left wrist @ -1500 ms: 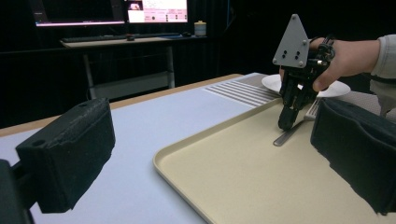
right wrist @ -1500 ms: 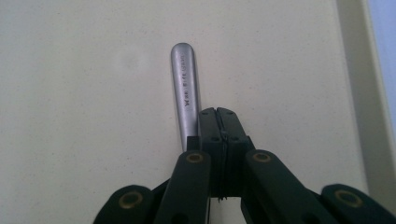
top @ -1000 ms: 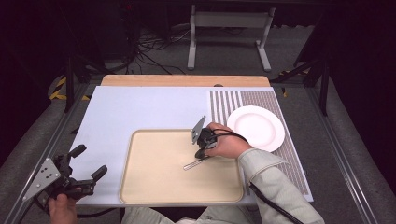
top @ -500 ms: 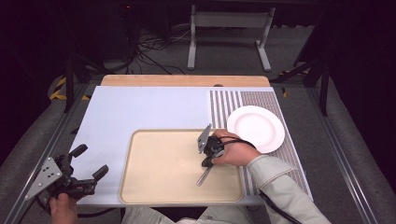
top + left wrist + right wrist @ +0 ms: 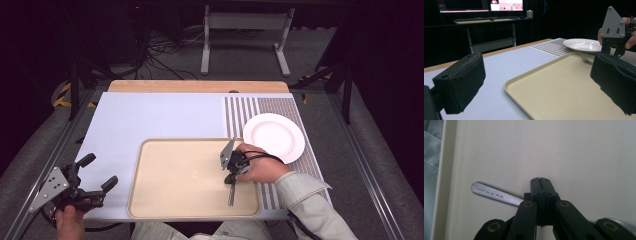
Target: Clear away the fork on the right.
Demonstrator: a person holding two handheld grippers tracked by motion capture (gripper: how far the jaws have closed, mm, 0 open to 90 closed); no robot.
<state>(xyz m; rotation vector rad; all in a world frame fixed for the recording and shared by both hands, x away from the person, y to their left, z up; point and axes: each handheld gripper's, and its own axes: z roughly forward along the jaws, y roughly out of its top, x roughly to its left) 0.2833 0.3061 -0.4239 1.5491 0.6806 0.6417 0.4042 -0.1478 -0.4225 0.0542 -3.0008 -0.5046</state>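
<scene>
A metal fork (image 5: 231, 192) lies on the beige tray (image 5: 175, 200), its handle pointing at the tray's front rim. My right gripper (image 5: 231, 176) points down at the tray over the fork's upper part, jaws shut tight with nothing between the pads. In the right gripper view the fork's engraved handle (image 5: 494, 193) runs out to the left from under the right gripper (image 5: 540, 180); whether they touch I cannot tell. From the left gripper view, the fork's tines (image 5: 585, 58) show below the right gripper (image 5: 612, 51). My left gripper (image 5: 100, 171) rests open and empty at the table's front left corner.
A white plate (image 5: 274, 136) sits on the striped mat (image 5: 240, 112) right of the tray, also visible as the plate (image 5: 584, 45) beyond the tray (image 5: 529, 82). The pale blue table cover (image 5: 150, 115) lies bare behind and left of the tray.
The right gripper has moved right and toward the front of the tray. The fork has gone with it and swung from pointing front-left to pointing straight at the front rim. The left gripper kept still.
</scene>
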